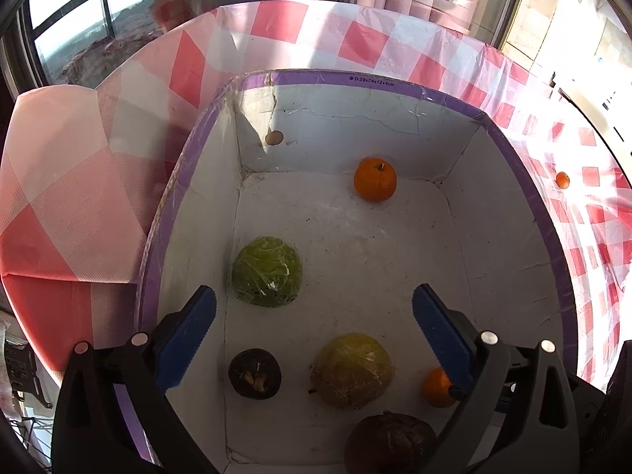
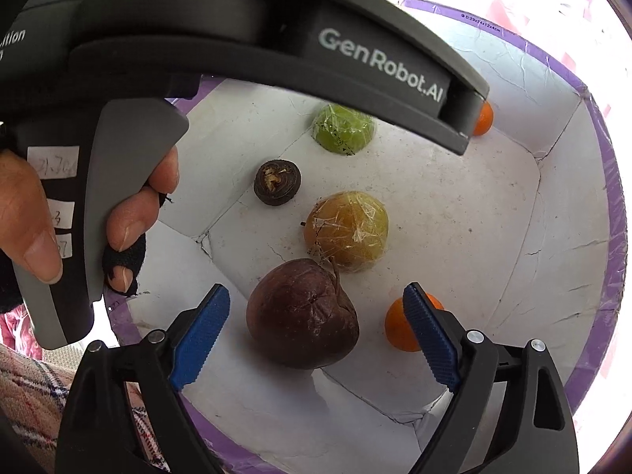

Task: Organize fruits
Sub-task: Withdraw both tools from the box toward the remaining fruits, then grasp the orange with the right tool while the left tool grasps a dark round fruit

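A white box with a purple rim (image 1: pixel 525 197) holds several fruits. In the left wrist view I see an orange (image 1: pixel 374 180) at the far wall, a wrapped green fruit (image 1: pixel 267 271), a dark mangosteen (image 1: pixel 254 373), a wrapped yellow fruit (image 1: pixel 352 369), a small orange (image 1: pixel 436 388) and a dark red apple (image 1: pixel 389 444). My left gripper (image 1: pixel 314 335) is open and empty above them. My right gripper (image 2: pixel 316 335) is open, its jaws on either side of the dark red apple (image 2: pixel 302 314), not touching. The small orange (image 2: pixel 399 326) lies behind its right finger.
The box stands on a red and white checked tablecloth (image 1: pixel 355 43). Another small orange (image 1: pixel 562 180) lies on the cloth to the right of the box. The left gripper's body (image 2: pixel 237 31) and the hand holding it fill the upper left of the right wrist view.
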`<state>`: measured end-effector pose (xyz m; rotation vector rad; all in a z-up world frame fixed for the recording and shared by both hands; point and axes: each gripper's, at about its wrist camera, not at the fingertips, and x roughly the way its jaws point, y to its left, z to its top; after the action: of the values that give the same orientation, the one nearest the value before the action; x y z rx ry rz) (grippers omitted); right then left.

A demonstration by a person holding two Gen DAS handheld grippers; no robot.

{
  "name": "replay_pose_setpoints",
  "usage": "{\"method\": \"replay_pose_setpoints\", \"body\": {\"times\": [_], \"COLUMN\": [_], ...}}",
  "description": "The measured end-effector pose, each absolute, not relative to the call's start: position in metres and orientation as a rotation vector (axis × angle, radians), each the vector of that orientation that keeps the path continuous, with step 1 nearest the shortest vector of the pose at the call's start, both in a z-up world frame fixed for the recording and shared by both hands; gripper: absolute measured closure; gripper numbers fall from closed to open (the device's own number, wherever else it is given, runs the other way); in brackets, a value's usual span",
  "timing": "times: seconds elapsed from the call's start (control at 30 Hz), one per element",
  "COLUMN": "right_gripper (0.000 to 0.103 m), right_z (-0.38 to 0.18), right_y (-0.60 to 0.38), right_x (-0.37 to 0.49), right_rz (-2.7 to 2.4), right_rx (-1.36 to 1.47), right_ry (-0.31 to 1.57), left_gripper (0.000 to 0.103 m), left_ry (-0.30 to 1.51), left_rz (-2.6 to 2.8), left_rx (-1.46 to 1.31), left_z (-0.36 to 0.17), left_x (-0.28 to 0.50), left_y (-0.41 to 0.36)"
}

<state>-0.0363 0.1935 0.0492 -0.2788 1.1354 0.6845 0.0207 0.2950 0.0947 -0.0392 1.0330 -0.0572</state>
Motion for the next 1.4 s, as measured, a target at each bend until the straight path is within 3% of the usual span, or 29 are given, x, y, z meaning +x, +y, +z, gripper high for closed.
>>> {"method": "replay_pose_setpoints", "body": {"times": [0.07,0.2,0.47,0.83,1.1,1.4], "right_gripper": [0.022,0.022,0.021,0.02,0.02,0.02], "right_z": [0.053,0.082,0.128,0.054,0.019,0.009], "right_y": [0.192,0.17,0.041,-0.174,-0.254,-0.282], "right_x": [-0.036,-0.036,0.006,0.05,0.105,0.161], "right_rz": [0.708,0.766,0.513,-0.039,-0.149,-0.163], "right_rx": [-0.276,-0.203,0.185,0.296,0.223,0.127], "right_ry": [1.134,1.04,0.881,1.007,1.012,0.948], "left_gripper": [0.003,0.003,0.003,0.002,0.002,0.002], "left_ry": [1.027,1.023,0.881,0.77,0.914,1.019], "left_rz": [-0.047,-0.034,-0.051,-0.216,-0.268,-0.126], "left_rx": [-0.041,-0.064,-0.033,-0.041,0.033,0.287], "left_z": [0.095,0.096,0.131,0.187,0.127,0.041], "left_x": [0.019,0.021,0.01,0.061,0.109,0.156], "left_y": [0.296,0.301,0.284,0.125,0.01,-0.014]}}
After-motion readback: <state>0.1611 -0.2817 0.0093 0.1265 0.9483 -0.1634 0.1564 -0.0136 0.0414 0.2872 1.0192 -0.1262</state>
